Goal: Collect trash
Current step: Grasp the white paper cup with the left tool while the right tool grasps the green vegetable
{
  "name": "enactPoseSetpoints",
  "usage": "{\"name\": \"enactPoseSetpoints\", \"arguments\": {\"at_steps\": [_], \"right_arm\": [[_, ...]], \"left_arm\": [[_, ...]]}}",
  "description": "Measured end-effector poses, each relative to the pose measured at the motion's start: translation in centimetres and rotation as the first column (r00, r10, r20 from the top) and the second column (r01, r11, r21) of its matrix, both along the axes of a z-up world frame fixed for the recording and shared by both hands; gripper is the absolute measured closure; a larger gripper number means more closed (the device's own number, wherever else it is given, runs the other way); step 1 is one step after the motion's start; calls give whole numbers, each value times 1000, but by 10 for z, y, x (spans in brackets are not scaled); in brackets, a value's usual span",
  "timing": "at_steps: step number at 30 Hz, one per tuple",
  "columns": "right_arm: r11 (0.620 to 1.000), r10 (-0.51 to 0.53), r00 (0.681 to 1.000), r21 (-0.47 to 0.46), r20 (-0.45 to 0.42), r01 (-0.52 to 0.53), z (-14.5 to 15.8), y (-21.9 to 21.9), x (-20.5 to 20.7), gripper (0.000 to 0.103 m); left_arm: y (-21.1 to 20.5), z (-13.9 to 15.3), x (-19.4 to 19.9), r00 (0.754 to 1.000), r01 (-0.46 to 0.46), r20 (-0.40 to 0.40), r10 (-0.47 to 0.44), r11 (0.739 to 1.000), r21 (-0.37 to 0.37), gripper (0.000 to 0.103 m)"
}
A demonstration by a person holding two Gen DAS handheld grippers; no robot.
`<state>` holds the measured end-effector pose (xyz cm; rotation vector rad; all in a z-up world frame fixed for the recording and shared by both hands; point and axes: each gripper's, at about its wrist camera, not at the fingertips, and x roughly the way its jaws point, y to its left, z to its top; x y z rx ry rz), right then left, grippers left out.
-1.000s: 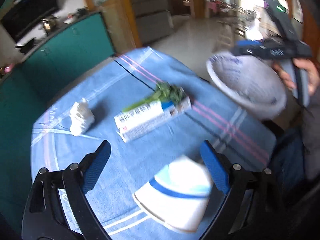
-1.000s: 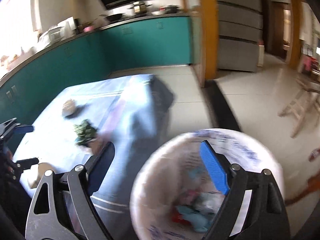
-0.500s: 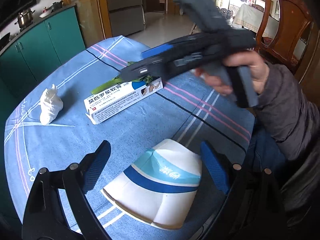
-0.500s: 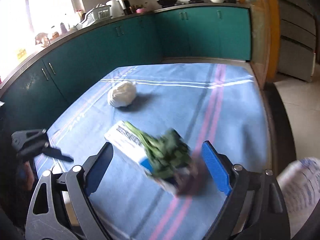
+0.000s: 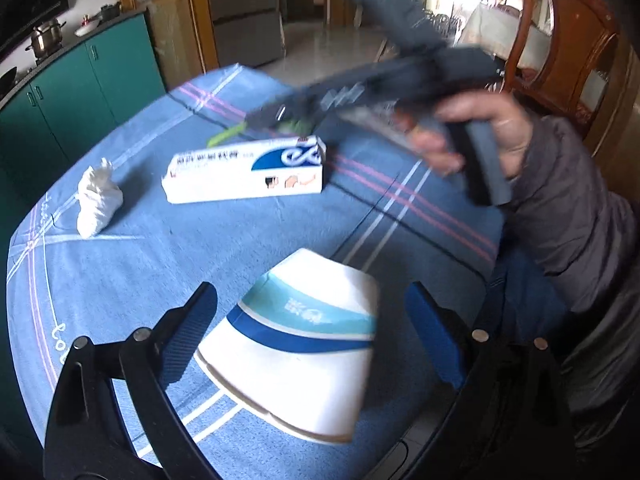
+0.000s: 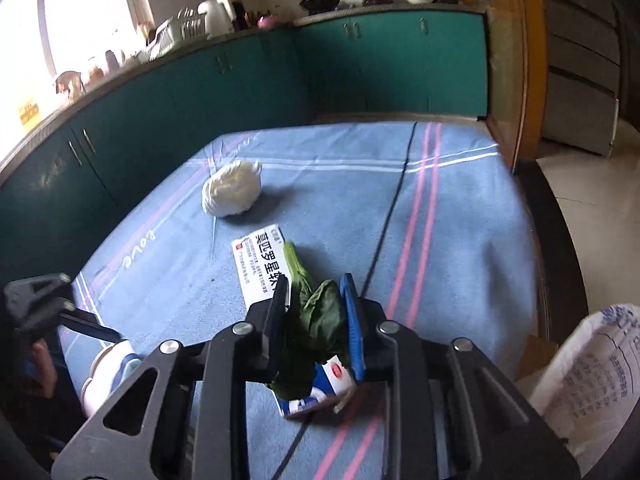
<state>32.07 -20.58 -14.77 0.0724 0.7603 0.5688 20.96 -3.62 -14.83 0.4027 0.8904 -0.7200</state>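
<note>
On the blue tablecloth (image 5: 160, 248) lie a white-and-blue paper cup (image 5: 300, 344) on its side, a long white medicine box (image 5: 248, 172) and a crumpled white tissue wad (image 5: 98, 202). My left gripper (image 5: 312, 336) is open, its blue fingers either side of the cup. In the right wrist view a green leaf (image 6: 320, 316) lies on the box (image 6: 260, 268). My right gripper (image 6: 314, 292) is closing its jaws on the leaf, and both pads press on it. From the left wrist view the right gripper (image 5: 260, 118) is blurred above the box's far side.
A white trash bag (image 6: 592, 380) hangs open off the table's right edge. A wooden chair (image 5: 560, 60) stands behind the person's grey sleeve (image 5: 568, 208). Teal cabinets (image 6: 200, 92) run along the far side of the table. The tissue wad (image 6: 232, 192) sits beyond the box.
My right gripper swung from over the trash bag to the table and its jaws came together around the green leaf. My left gripper sank a little toward the cup.
</note>
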Motion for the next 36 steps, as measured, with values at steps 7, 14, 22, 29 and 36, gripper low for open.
{"name": "enactPoseSetpoints", "arguments": {"at_steps": [7,14,22,29,36], "right_arm": [[992,-123,992,12,6,123,3,-37,-6,76],[980,-185,979,-92,-91,176,-25,-40,-1,76],[985,-118,988,-135,-99,104,-29,-30,-4,56],[983,-96,991,-164,-95,79,-29,-28,-14,58],[985,-78,992,-163,-98,61,-29,-28,-17,80]], "left_arm": [[14,-12,29,982,-184,-23,185,982,48,29],[28,-9,56,912,-409,-37,408,913,-9,30],[22,-16,65,900,-434,-44,433,901,-9,30],[22,-17,65,895,-446,-34,445,895,2,30],[21,-17,63,897,-442,-25,442,897,4,30]]}}
